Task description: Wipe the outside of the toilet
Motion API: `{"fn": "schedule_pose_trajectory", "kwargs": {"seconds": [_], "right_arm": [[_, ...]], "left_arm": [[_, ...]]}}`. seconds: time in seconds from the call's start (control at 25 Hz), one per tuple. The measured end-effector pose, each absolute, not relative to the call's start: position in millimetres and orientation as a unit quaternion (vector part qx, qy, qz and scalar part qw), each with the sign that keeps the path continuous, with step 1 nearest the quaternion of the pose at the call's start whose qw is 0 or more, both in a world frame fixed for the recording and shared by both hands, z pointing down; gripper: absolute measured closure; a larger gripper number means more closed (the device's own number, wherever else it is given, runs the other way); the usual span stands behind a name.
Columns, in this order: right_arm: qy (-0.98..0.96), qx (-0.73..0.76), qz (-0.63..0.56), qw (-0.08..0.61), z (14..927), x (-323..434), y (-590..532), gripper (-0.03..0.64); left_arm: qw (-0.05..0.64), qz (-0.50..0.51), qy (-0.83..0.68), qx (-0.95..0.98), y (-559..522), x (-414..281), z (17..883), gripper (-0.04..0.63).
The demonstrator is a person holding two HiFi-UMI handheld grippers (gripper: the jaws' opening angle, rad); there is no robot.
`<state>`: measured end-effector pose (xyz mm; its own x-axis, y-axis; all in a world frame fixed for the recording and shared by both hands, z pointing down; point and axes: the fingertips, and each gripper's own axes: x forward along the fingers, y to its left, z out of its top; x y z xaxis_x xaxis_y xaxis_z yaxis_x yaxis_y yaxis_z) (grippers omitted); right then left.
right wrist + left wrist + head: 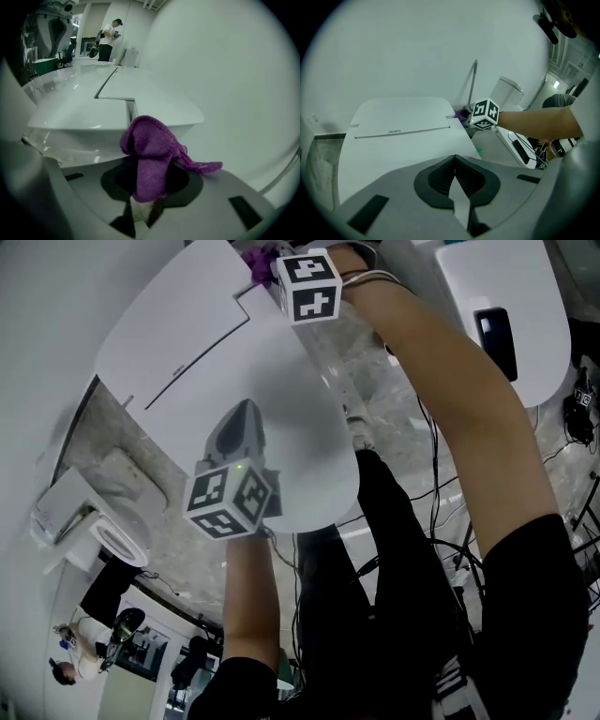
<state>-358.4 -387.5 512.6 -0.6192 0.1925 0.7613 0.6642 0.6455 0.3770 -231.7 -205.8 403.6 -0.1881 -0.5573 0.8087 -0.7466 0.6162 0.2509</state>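
Note:
The white toilet (234,362) has its lid down and fills the middle of the head view. My right gripper (274,266) is at the toilet's rear right corner, shut on a purple cloth (253,259). In the right gripper view the cloth (152,154) bulges from the jaws of the right gripper (148,187), close to the side of the toilet (112,105) under the lid's edge. My left gripper (239,420) hovers over the lid, shut and with nothing in it. In the left gripper view the left gripper (455,161) points along the lid (393,140) toward the wall.
A second white toilet (511,296) with a black panel (495,338) stands at the right, and a third toilet (103,517) at the left. Cables (441,502) trail on the marbled floor. A person (110,33) stands far off.

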Motion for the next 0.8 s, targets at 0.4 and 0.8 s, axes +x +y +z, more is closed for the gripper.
{"fn": "schedule_pose_trajectory", "kwargs": {"seconds": [0.4,0.8], "right_arm": [[-0.836,-0.268,-0.311,0.364,526.4,-317.0,-374.2,0.505],[-0.853,-0.25,-0.269,0.371,550.5,-273.5,-349.1,0.505]], "left_arm": [[0.479,0.094,-0.76,0.43,-211.4,-211.7,418.5,0.588],[0.482,0.102,-0.745,0.45,-205.2,-182.0,433.6,0.588]]}}
